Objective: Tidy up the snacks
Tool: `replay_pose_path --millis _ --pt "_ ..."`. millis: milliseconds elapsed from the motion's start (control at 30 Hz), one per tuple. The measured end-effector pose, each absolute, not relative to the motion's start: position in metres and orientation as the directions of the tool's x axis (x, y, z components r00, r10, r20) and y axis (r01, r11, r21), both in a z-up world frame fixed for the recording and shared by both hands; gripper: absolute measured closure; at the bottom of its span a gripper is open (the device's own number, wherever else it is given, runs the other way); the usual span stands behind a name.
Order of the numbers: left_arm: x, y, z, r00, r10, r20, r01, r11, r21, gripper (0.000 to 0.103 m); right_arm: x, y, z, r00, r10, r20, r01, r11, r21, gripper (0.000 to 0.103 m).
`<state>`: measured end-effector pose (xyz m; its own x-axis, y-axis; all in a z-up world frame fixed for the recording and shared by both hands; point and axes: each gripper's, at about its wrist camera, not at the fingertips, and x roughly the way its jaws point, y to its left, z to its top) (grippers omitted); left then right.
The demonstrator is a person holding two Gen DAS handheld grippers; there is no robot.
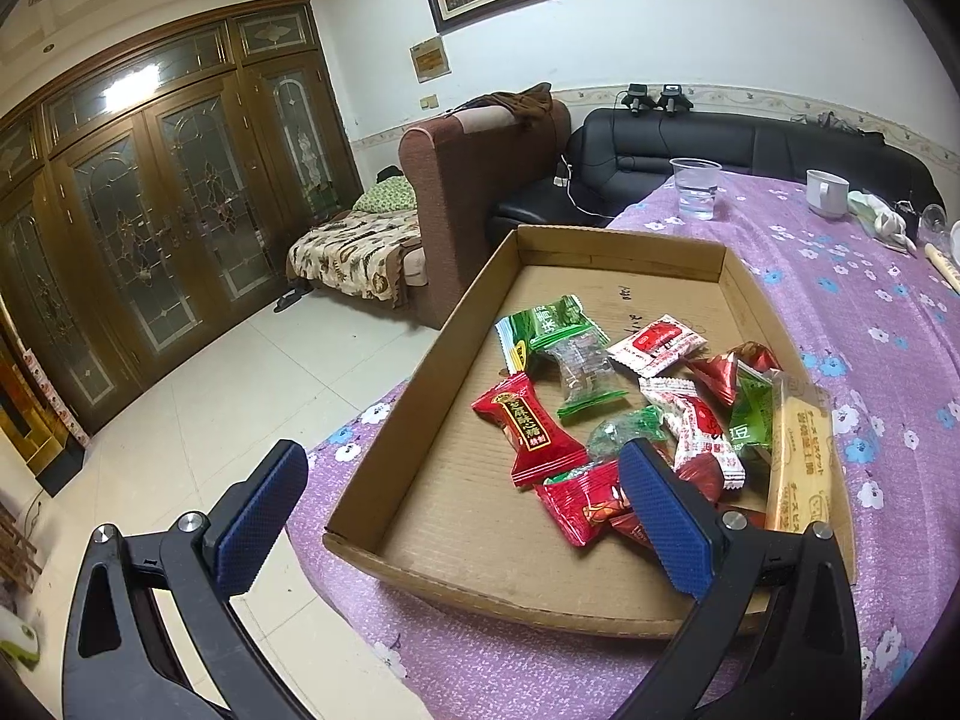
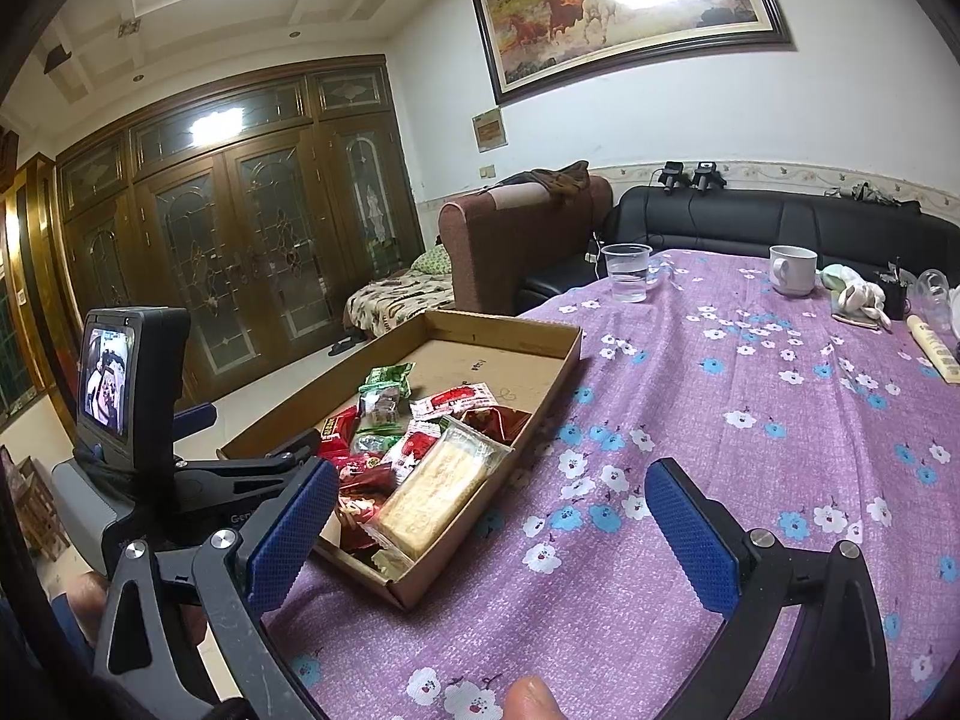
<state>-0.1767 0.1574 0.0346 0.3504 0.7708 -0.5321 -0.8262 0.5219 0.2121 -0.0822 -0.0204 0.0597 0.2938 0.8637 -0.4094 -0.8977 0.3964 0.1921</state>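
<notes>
A shallow cardboard tray [image 1: 420, 396] [image 2: 540, 372] sits at the table's left edge and holds a pile of wrapped snacks. Among them are a red candy packet [image 1: 528, 429], green packets [image 1: 555, 321], a red-and-white sachet [image 1: 657, 343] and a long pack of yellow biscuits [image 1: 801, 450] [image 2: 435, 489]. My left gripper [image 1: 462, 504] hovers open above the tray's near end, with nothing between its blue pads. My right gripper [image 2: 492, 519] is open too, just right of the tray over the purple cloth, and holds nothing. The left gripper's body [image 2: 138, 396] shows in the right wrist view.
On the purple flowered tablecloth [image 2: 750, 420] stand a clear plastic cup of water [image 2: 627, 273], a white mug [image 2: 792, 270], a crumpled cloth [image 2: 858, 294] and a yellow stick pack [image 2: 936, 348]. Sofas [image 1: 690, 150] lie behind; tiled floor drops off on the left. A fingertip [image 2: 531, 699] shows below.
</notes>
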Motion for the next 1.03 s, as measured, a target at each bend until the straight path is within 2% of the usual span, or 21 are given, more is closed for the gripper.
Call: replay_pose_path --millis 700,1033 --pt "-0.179 0.159 0.035 0.336 0.778 -0.531 -0.831 0.51 0.221 0.0 -0.082 -0.021 0.06 0.295 0.863 -0.41 -0.897 0.397 0.192 0.001" --pt "-0.182 0.167 0.034 0.318 0.767 -0.558 -0.838 0.502 0.213 0.0 -0.082 -0.021 0.059 0.293 0.863 -0.411 -0.897 0.397 0.193 0.001"
